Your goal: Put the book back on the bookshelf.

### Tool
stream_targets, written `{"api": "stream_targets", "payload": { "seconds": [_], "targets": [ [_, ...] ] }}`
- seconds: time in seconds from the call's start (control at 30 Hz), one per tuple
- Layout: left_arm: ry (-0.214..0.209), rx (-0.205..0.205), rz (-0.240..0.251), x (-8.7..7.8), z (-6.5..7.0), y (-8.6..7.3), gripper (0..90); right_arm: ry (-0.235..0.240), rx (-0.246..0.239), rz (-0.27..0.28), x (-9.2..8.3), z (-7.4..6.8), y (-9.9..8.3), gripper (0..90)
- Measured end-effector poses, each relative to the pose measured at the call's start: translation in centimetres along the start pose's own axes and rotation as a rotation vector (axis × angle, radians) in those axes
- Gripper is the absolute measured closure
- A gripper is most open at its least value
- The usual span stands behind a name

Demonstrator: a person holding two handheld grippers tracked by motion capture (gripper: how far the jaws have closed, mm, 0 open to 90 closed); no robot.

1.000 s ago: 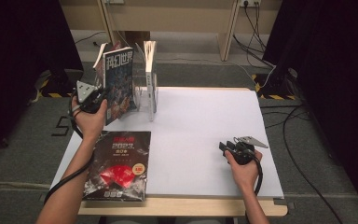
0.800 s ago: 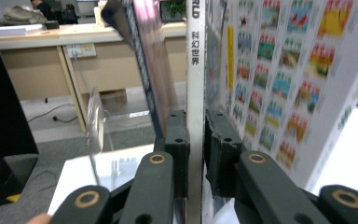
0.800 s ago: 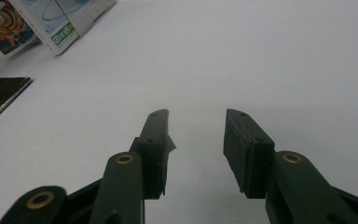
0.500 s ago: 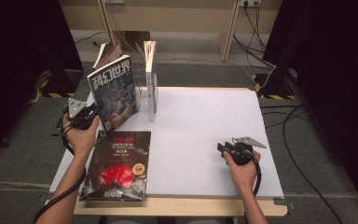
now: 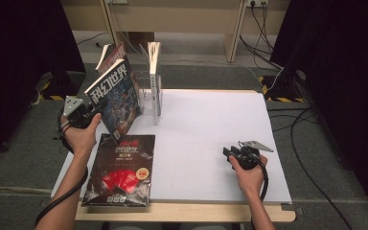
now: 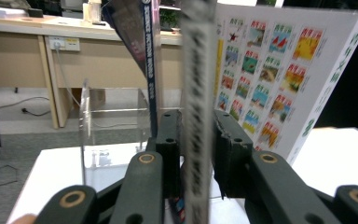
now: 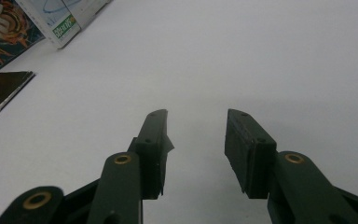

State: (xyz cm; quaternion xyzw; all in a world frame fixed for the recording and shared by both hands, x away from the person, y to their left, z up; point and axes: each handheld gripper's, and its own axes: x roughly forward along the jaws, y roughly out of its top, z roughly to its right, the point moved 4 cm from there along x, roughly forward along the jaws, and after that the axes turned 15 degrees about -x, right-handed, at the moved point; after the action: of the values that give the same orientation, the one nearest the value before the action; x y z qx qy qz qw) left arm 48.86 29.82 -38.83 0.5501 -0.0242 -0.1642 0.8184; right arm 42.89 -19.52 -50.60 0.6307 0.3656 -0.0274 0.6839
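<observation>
Even overhead light brightens the white worktop point(image 5: 211, 124) at frame centre, while both side edges sink into darkness. Shadows stay soft. In the left gripper view, the nearest magazine edge point(image 6: 196, 116) blurs.

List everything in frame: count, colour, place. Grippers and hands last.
leaning magazine: 1, blue-and-orange cover with white characters, tilted against the rack at the table's far left, its edge between the left gripper's jaws
flat magazine: 1, black with red, lying at the table's near left
upright book: 1, pale, standing in the rack
rack: 1, clear acrylic, far left of table
table: 1, white top, wooden front edge
left gripper: 1, black; jaws have just been opening, slightly apart around the magazine's edge
right gripper: 1, black, open, empty, over bare table
hands: 2, one per gripper
</observation>
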Motion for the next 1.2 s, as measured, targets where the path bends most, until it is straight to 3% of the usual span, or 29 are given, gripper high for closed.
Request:
{"api": "stream_targets", "payload": {
  "seconds": [0.3,0.4,0.5,0.7,0.8,0.97,1.2],
  "targets": [
    [-0.008,-0.025,-0.098,1.6,0.4,0.0,74.2,0.003,0.009,-0.004,0.0,0.2,-0.1,58.3],
    [-0.012,-0.007,-0.14,1.9,0.7,0.1,80.3,0.007,0.006,-0.006,0.0,0.3,-0.2,58.0],
    [-0.012,0.0,-0.15,1.7,0.7,0.2,81.9,0.01,0.019,-0.019,0.0,0.3,-0.3,58.0],
    [-0.022,0.014,-0.113,1.4,0.8,0.1,82.2,0.009,0.026,-0.014,-0.1,0.3,-0.2,58.0],
    [-0.025,0.045,-0.082,1.3,1.2,0.6,82.4,0.007,0.02,-0.01,-0.1,0.3,-0.2,58.1],
    [-0.035,0.019,-0.055,1.7,1.2,1.4,82.5,0.006,0.027,-0.013,0.0,0.3,-0.2,58.1],
    [-0.019,0.061,-0.028,2.6,1.7,2.8,82.5,0.005,0.023,-0.013,0.0,0.5,-0.3,58.2]
  ]
}}
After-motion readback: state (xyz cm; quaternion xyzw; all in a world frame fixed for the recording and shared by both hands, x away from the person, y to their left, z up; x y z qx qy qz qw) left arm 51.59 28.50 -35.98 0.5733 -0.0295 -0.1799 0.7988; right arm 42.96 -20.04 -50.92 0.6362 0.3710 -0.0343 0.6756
